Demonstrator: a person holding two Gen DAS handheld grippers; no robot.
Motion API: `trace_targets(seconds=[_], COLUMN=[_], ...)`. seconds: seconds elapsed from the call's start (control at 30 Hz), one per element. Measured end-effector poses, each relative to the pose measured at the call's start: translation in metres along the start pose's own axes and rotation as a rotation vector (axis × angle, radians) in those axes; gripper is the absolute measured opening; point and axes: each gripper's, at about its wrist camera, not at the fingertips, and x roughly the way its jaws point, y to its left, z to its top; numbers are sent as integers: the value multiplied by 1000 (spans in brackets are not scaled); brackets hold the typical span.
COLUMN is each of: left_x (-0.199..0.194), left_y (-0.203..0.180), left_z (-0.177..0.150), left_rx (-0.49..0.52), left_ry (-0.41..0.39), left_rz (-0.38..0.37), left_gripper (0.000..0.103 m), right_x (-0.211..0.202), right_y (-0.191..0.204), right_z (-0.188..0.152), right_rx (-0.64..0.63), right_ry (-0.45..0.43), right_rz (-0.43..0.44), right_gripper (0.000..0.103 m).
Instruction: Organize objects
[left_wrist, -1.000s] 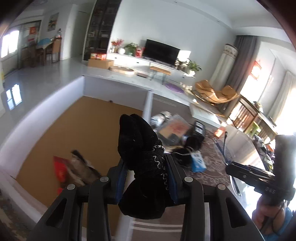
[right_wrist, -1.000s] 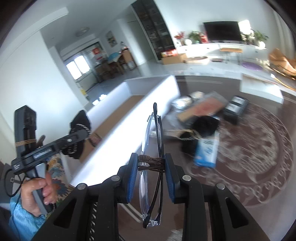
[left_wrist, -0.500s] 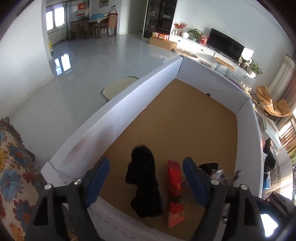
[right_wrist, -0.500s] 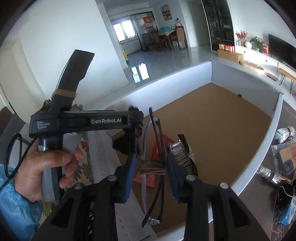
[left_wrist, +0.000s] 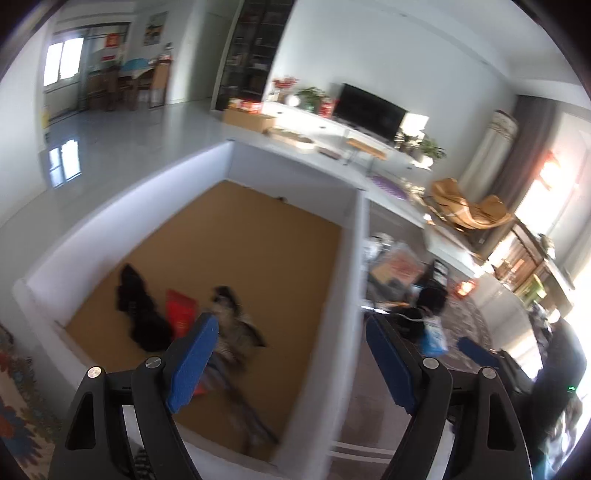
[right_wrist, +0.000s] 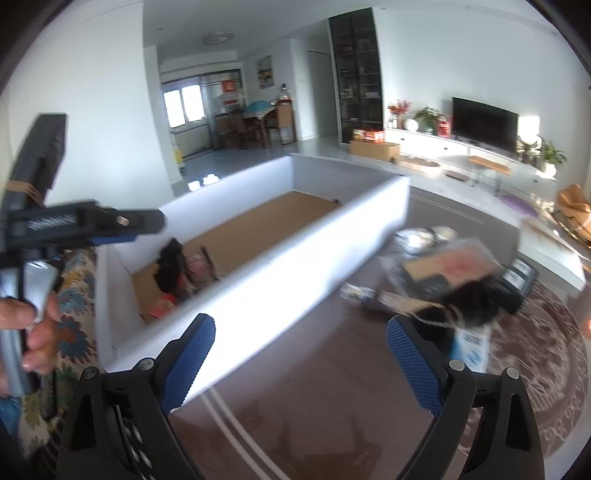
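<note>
A big white box (left_wrist: 343, 295) with a brown cardboard floor holds a black glove (left_wrist: 142, 314), a red packet (left_wrist: 181, 310), a dark striped item (left_wrist: 236, 325) and a pair of glasses (left_wrist: 240, 398). My left gripper (left_wrist: 288, 354) is open and empty above the box's near right wall. My right gripper (right_wrist: 299, 354) is open and empty over the dark floor, just right of the box (right_wrist: 295, 258). A pile of loose objects (right_wrist: 443, 273) lies on the rug: plastic bags, a black pouch, a blue and white packet (right_wrist: 472, 347).
The left hand-held gripper (right_wrist: 74, 225) shows at the left of the right wrist view, over a floral cushion (right_wrist: 74, 302). A patterned rug (right_wrist: 546, 369) lies to the right. A TV stand and a white low table (right_wrist: 550, 247) stand further back.
The black glove was let go into the box by the left gripper, and the glasses by the right gripper. Both grippers opened and swung right, away from the box.
</note>
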Motion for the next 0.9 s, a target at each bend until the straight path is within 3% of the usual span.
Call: trace_targets(seconds=[0.07,0.13,0.2,0.27,0.37,0.5,0.73,0.9], left_x=[-1,7,26,50,88,122,128,130], left_y=[-42,-80,-112,-138,-158,-159,-138,-142], left_z=[-17,-35,-57,-76,-106,-123,-124,-126], left_rx=[57,111,169,217,256,271,234,288], left_ry=[-7,7,47,122,229,325,281,275], left_rz=[-89,-161,-213,-220,-194,-107,6,58], left_gripper=[88,103,103,103,103,103,103,103], right_x=[-14,-19,-25,-33,-42,-42,-37,-36], right_y=[-35,-69,-102,-132,-159,-173,-183,-184], right_z=[-27,-54,-82,-102,-117,-120,-126,-125], right_rx=[8,14,61,123,193,243,326,324], right_ry=[23,66,134,173,217,251,266,267], right_rz=[-114,-241,-330,-381,-427,-450,-431,-433], right_gripper=[95,95,95,95,95,95,103,103])
